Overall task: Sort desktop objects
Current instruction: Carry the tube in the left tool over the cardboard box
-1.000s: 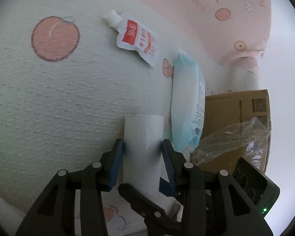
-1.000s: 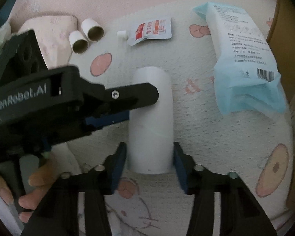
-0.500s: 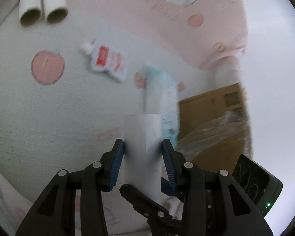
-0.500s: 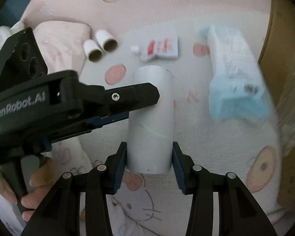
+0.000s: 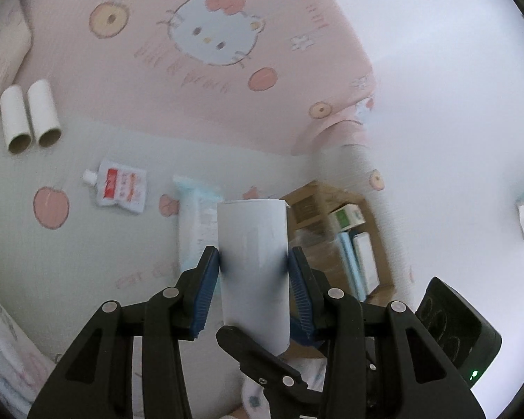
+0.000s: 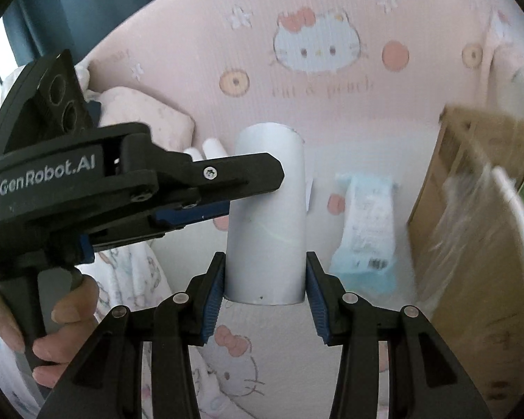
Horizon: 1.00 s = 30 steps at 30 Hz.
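A white cardboard tube (image 5: 251,244) hangs in the air above the cartoon-cat bed sheet (image 5: 70,251), held from two sides. My left gripper (image 5: 253,256) is shut on its middle, blue pads pressing both walls. In the right wrist view the same tube (image 6: 265,209) stands upright between the pads of my right gripper (image 6: 265,272), which is shut on its lower end. There a person's hand (image 6: 63,314) holds the left gripper's black handle, which reaches in from the left.
Two small cardboard tubes (image 5: 29,115) lie side by side far left on the sheet. A red-and-white spout pouch (image 5: 120,188) and a pale blue wipes pack (image 6: 363,230) lie beyond the tube. An open cardboard box (image 6: 471,209) with plastic wrap stands right. A pillow (image 6: 146,118) sits back left.
Both grippers have risen together with the white tube, lifting it off the sheet. Both views have tilted up, so the sheet's objects look smaller and farther away.
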Each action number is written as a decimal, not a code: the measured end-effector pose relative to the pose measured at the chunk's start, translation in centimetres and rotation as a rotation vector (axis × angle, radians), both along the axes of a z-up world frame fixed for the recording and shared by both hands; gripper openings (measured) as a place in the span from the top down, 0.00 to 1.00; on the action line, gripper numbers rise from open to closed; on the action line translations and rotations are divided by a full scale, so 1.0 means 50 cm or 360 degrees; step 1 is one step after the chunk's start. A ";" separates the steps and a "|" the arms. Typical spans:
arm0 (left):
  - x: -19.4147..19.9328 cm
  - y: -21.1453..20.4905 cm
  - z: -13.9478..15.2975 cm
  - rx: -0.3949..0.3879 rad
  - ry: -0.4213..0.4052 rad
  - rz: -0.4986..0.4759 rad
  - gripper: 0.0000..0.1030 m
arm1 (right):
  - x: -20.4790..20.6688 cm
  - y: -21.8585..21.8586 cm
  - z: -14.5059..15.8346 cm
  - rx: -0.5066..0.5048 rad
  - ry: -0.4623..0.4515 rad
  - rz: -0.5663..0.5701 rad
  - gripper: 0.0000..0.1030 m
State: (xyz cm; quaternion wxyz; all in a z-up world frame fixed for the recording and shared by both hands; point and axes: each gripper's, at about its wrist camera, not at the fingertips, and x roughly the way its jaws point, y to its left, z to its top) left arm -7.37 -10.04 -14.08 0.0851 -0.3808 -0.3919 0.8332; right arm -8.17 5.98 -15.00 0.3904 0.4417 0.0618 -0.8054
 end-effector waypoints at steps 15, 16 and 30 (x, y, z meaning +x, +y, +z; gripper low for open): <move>-0.045 0.105 0.134 -0.0141 0.0189 -0.0123 0.56 | -0.010 0.082 0.124 -0.0116 0.0257 -0.0090 0.60; -0.049 0.112 0.133 -0.0128 0.0195 -0.0132 0.56 | -0.012 0.090 0.131 -0.0117 0.0274 -0.0100 0.60; -0.089 0.241 0.137 -0.0215 0.0182 -0.0228 0.56 | -0.065 0.198 0.161 -0.0164 0.0278 -0.0251 0.60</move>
